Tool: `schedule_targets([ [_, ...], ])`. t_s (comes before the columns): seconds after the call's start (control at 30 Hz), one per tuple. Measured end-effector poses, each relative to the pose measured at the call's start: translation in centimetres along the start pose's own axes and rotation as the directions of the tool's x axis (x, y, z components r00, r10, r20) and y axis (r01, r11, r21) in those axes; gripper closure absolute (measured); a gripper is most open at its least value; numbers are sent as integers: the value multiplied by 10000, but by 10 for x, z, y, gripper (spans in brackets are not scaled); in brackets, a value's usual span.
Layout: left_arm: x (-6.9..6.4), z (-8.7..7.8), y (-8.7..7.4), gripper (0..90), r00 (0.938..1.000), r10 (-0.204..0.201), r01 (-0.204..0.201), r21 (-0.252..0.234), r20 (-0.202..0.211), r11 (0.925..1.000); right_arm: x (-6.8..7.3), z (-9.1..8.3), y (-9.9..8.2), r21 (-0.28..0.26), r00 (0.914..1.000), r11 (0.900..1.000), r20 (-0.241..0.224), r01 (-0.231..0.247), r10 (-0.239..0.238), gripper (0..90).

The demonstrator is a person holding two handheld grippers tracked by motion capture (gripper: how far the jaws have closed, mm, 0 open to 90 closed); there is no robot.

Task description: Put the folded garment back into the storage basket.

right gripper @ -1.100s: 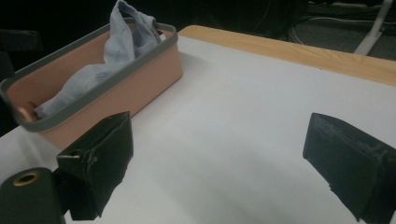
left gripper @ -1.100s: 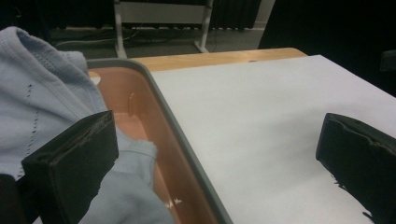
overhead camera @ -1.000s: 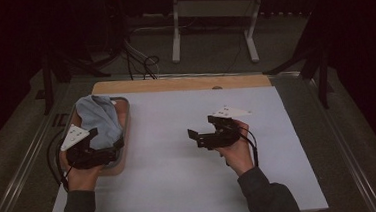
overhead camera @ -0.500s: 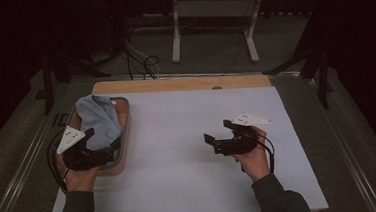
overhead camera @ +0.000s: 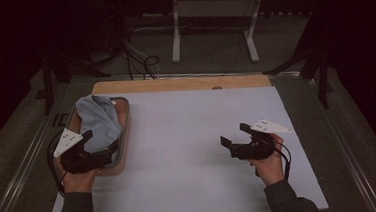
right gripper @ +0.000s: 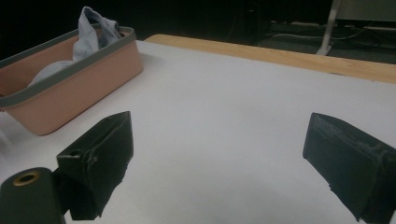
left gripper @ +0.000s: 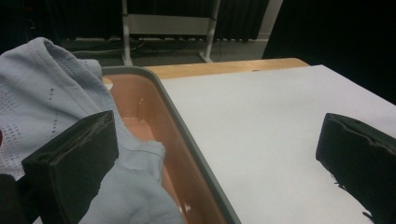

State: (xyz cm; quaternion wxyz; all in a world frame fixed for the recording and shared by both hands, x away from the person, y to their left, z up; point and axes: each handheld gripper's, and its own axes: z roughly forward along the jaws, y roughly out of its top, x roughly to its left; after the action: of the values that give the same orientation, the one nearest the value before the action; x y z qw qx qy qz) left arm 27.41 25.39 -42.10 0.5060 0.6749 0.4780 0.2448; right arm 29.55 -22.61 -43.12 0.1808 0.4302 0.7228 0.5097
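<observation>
A light blue cloth lies heaped in a salmon tub with a grey rim at the table's left. My left gripper is open at the tub's near end, with one jaw over the cloth and the other past the rim. In the left gripper view the cloth sits by the left jaw, the rim runs between the jaws, and the gripper holds nothing. My right gripper stands open and empty over bare table at the right. The right gripper view shows its gripper, the tub and the cloth far off.
A white sheet covers the table, with a wooden strip along its far edge. Beyond the table stand a white metal frame and cables on the floor. Metal rails run along both table sides.
The right gripper has drawn back from the table's middle toward the near right, staying open. The left gripper has hardly moved at the tub's near end.
</observation>
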Motion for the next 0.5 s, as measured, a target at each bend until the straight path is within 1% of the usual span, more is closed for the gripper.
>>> schedule_targets([
  [0.03, 0, -1, 0, 4, 10000, 20, -20, -30, 6, 10000, -4, -4, -4, -28, 10000, 10000, 39, -28, 28, 87],
  [0.13, 0, -2, 0, 4, 10000, 20, -20, -106, 44, 9999, -8, -6, -7, 8, 10000, 10000, 97, -13, 13, 88],
  [0.23, 0, -1, -2, 4, 10000, 0, 1, -101, 54, 9999, -14, -11, -12, 175, 9998, 9998, 176, -45, 42, 88],
  [0.3, 0, 0, -2, 4, 10000, -28, 29, -93, 76, 10000, -16, -13, -14, 101, 9998, 9999, 197, -47, 45, 88],
  [0.33, -1, 1, -2, 4, 9999, 11, -10, -76, 116, 10000, -19, -17, -15, -124, 9998, 9999, 169, -82, 84, 88],
  [0.4, -1, 1, -2, 4, 9999, 26, -25, -84, 136, 10000, -21, -20, -17, -314, 9998, 9995, 166, -88, 93, 88],
  [0.5, 0, 0, -2, 4, 9999, 37, -35, -109, 143, 9999, -23, -22, -19, -382, 9997, 9992, 191, -126, 134, 88],
])
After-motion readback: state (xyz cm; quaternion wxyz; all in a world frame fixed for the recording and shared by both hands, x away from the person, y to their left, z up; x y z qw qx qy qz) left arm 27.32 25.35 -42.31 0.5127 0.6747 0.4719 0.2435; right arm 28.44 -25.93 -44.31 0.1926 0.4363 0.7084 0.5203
